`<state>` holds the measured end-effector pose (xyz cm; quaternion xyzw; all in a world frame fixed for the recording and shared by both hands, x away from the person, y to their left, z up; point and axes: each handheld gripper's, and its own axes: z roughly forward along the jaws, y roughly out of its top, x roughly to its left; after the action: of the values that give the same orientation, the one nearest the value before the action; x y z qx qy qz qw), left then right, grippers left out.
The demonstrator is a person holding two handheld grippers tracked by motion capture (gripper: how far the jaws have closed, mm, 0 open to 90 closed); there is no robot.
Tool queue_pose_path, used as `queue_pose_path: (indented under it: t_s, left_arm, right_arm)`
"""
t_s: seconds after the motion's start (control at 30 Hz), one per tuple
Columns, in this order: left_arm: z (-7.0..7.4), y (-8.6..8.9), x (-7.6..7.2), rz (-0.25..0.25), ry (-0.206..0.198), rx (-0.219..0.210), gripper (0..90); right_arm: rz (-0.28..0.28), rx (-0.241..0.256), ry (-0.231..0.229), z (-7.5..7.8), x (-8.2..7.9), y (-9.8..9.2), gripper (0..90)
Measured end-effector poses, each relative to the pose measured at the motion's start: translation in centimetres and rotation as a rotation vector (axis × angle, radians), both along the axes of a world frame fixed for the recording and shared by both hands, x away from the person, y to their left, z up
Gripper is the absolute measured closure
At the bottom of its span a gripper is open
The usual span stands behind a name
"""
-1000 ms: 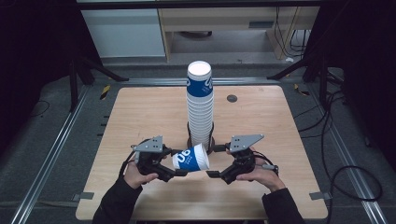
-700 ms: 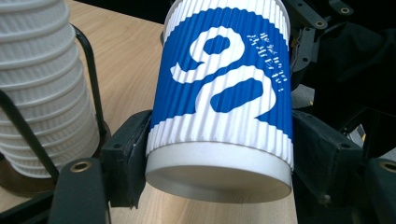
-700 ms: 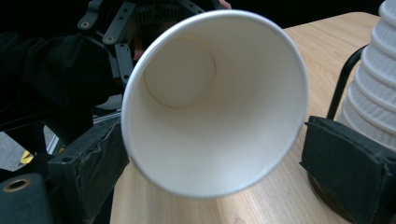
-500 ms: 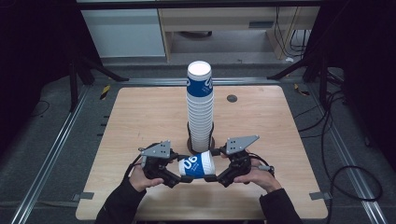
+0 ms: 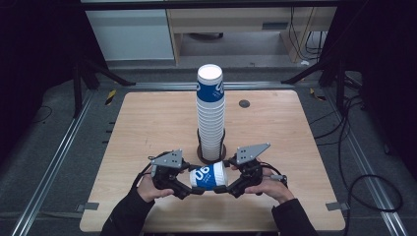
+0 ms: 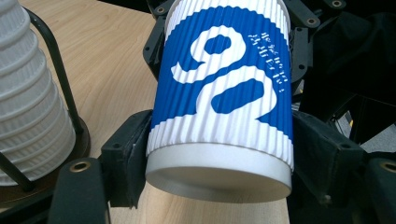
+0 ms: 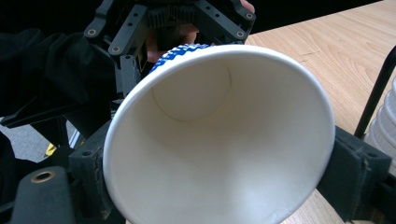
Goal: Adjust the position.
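A blue-and-white ribbed paper cup (image 5: 208, 177) lies sideways above the near edge of the pale wooden table (image 5: 147, 128), pinched at its base end by the left gripper (image 5: 193, 190) and at its rim end by the right gripper (image 5: 222, 189), likely to pass it between them. Since 1 second ago, both hands have drawn it nearer the person, away from the tall stack of matching cups (image 5: 211, 115).
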<state>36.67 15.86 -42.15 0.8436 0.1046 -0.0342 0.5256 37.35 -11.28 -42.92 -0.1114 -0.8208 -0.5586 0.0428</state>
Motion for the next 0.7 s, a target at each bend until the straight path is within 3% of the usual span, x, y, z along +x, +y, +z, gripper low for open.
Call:
queue_pose_path:
  t_s: [0.23,0.33,0.47,0.7]
  left_arm:
    - [0.4,0.7,0.2,0.017,-0.002,-0.010,19.4]
    - [0.5,0.9,0.3,0.021,0.004,0.006,16.2]
    - [0.3,0.9,0.3,0.045,-0.003,0.056,13.9]
    - [-0.5,0.1,0.5,0.051,-0.011,0.168,12.7]
  right_arm:
    - [-0.009,-0.004,-0.018,0.3,0.0,-0.3,15.4]
    - [-0.020,-0.018,-0.028,0.6,0.0,-0.8,15.3]
    - [-0.043,-0.062,-0.049,1.1,0.3,-1.1,15.1]
    - [-0.045,-0.196,-0.079,0.8,0.3,0.0,14.9]
